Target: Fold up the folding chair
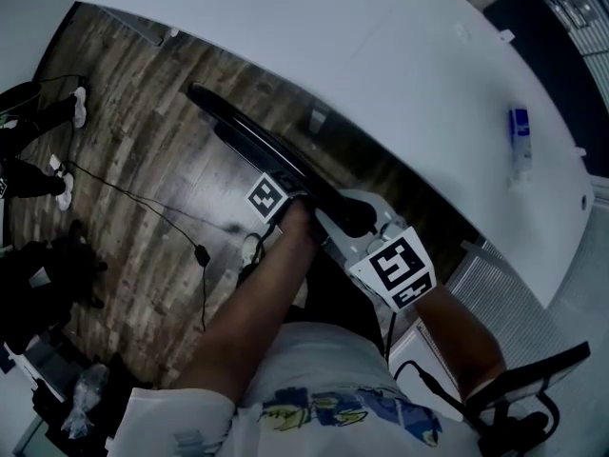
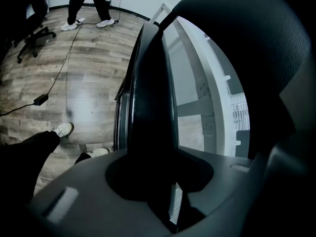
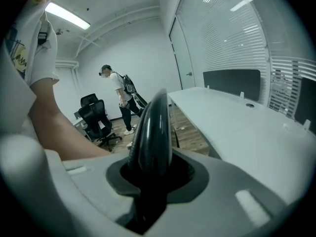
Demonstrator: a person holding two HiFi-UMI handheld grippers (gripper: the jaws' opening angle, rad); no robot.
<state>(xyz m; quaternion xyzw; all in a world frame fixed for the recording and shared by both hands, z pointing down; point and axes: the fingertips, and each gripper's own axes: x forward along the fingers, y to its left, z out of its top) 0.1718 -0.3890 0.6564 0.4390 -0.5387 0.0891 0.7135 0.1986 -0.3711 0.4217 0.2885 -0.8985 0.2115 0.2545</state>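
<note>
The black folding chair (image 1: 247, 136) is flat and seen edge-on, running from the middle of the head view up and left beside the white table. My left gripper (image 1: 303, 206), with its marker cube, is shut on the chair's near end. My right gripper (image 1: 360, 225) is shut on that same end, just to the right. In the left gripper view the chair's dark edge (image 2: 150, 107) fills the gap between the jaws of the left gripper (image 2: 158, 191). The right gripper view shows the glossy chair rim (image 3: 155, 127) rising from the jaws of the right gripper (image 3: 153, 181).
A long white table (image 1: 400, 74) runs along the right, with a small blue-and-white bottle (image 1: 520, 136) on it. Cables (image 1: 143, 203) trail over the wood floor. A person (image 3: 118, 95) stands by black office chairs (image 3: 96, 115) at the far side. My own shoe (image 2: 64, 129) is near the chair.
</note>
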